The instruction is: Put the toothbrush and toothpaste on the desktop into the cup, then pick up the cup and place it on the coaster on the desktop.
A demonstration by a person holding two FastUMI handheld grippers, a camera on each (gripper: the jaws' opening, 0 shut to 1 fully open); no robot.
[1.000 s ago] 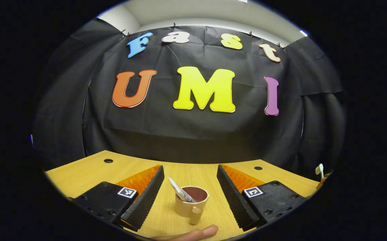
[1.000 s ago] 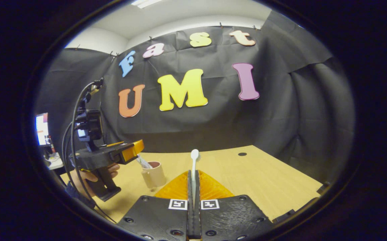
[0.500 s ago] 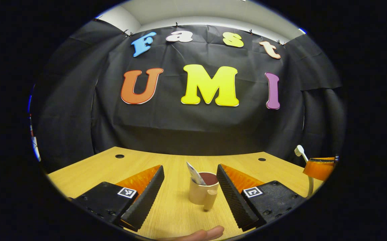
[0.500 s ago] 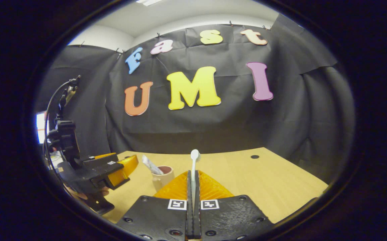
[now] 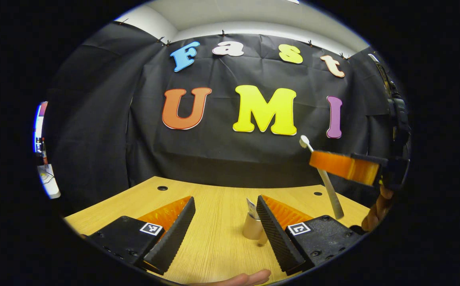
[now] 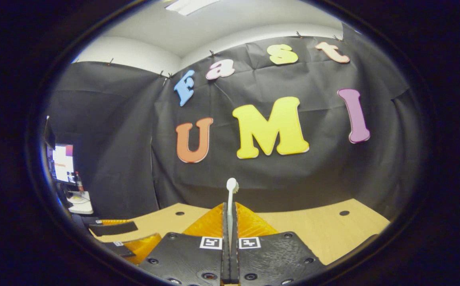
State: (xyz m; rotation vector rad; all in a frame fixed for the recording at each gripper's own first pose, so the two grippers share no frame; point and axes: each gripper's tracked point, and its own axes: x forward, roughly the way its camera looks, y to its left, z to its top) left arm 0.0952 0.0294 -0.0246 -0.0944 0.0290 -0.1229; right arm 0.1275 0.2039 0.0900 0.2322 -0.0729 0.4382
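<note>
Our right gripper (image 6: 230, 214) clamps the white plastic toothbrush (image 6: 230, 198); our left gripper (image 5: 226, 222) gapes beside the beige ceramic cup (image 5: 252, 227); a slanted descent could tip it.

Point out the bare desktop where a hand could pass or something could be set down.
Bare desktop lies between the left claw's open fingers, left of the cup, back to the cable hole. Right of the right claw, bare wood reaches another hole. Crowded: the cup holding the toothpaste, with the toothbrush beside it, above the desk.
</note>
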